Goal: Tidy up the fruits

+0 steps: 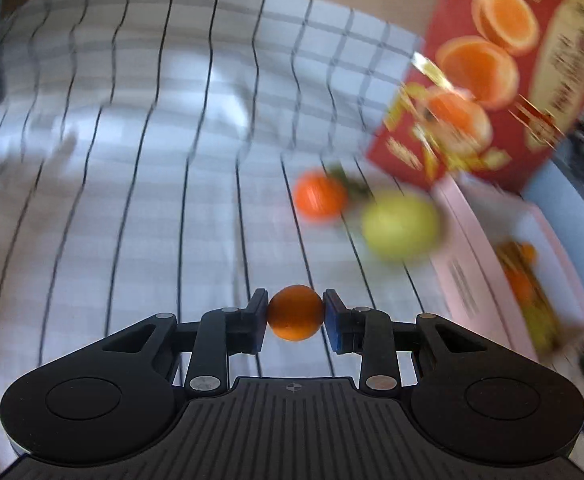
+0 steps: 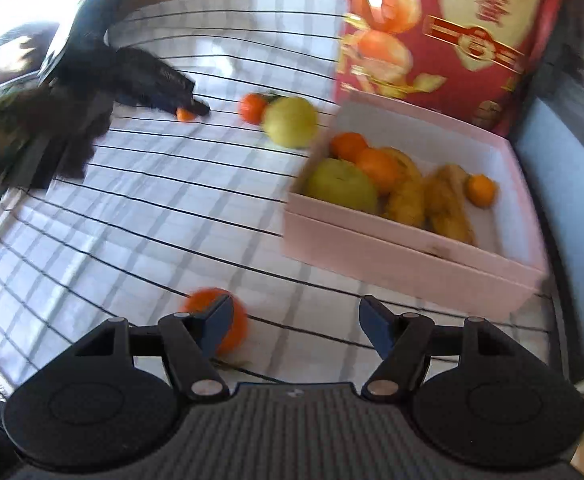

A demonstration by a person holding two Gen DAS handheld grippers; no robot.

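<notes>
Left wrist view, left gripper: pads pinched on a small orange, held above the checked tablecloth.
Left wrist view, loose fruit: a tangerine with leaves lies on the cloth, touching or just beside a green apple; blur prevents telling which.
Left wrist view, pink box: sits right of the apple; orange and yellow fruit inside, too smeared to sort.
Left wrist view, red carton: stands behind the pink box, printed with orange halves.
Right wrist view, right gripper: fingers spread wide, nothing between them; a loose orange lies on the cloth, partly hidden behind its left finger.
Right wrist view, pink box: open top; holds a green apple, two oranges, bananas and a small tangerine at the far side.
Right wrist view, outside box: another green apple and a tangerine lie side by side on the cloth, near the box's far corner.
Right wrist view, left gripper: seen at upper left, carrying its small orange clear of the box.
</notes>
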